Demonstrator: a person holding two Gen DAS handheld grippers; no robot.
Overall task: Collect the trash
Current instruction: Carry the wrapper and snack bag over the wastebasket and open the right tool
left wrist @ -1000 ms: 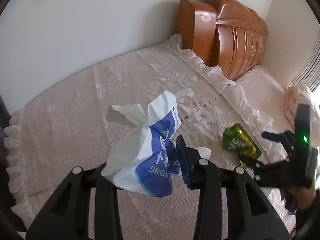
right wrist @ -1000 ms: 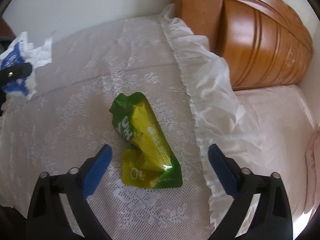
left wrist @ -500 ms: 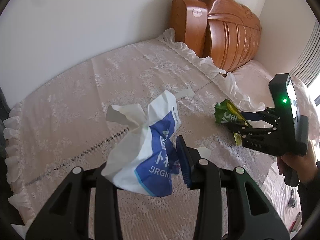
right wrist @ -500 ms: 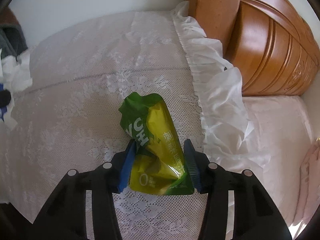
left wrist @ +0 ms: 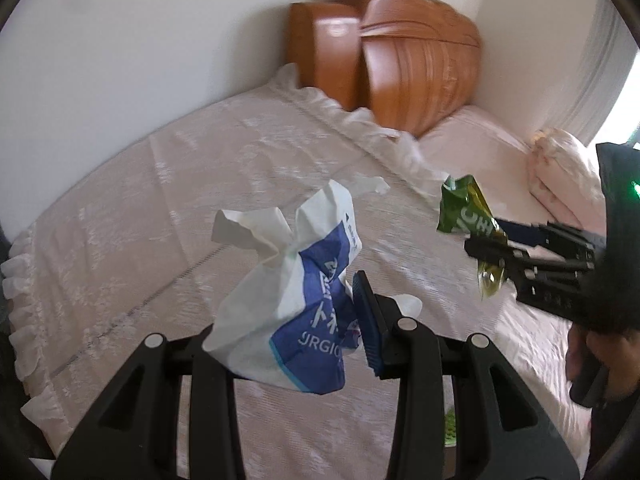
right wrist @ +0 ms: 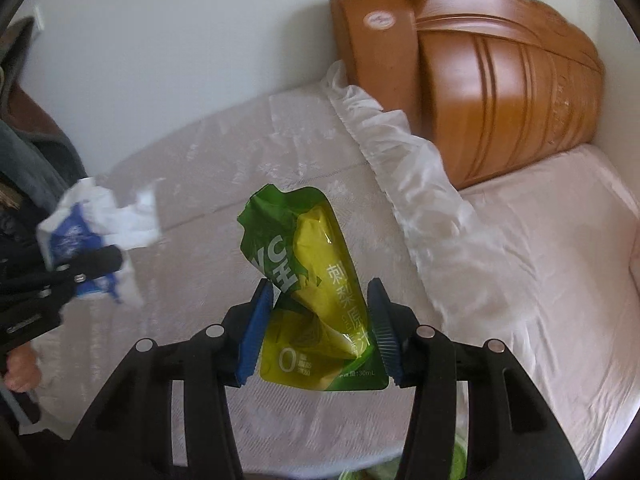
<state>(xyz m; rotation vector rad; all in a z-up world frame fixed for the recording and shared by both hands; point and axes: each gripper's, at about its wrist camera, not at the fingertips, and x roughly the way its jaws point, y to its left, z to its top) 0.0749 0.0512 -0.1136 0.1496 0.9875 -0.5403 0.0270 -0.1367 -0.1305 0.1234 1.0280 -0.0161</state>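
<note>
My left gripper (left wrist: 304, 320) is shut on a crumpled white and blue wrapper (left wrist: 292, 292) and holds it above the bed. My right gripper (right wrist: 316, 324) is shut on a green and yellow pouch (right wrist: 316, 300), lifted clear of the bedspread. In the left wrist view the pouch (left wrist: 464, 216) and right gripper (left wrist: 492, 244) are at the right. In the right wrist view the wrapper (right wrist: 96, 232) and left gripper (right wrist: 88, 264) are at the left.
A lace bedspread (left wrist: 200, 184) with a frilled edge covers the bed. A wooden headboard (right wrist: 500, 92) stands at the back. A pink sheet (right wrist: 540, 260) and pillow (left wrist: 560, 176) lie to the right. Something green (left wrist: 450, 428) shows below the bed's near edge.
My right gripper closed on the green pouch and lifted it off the bedspread. My left gripper kept its hold on the wrapper.
</note>
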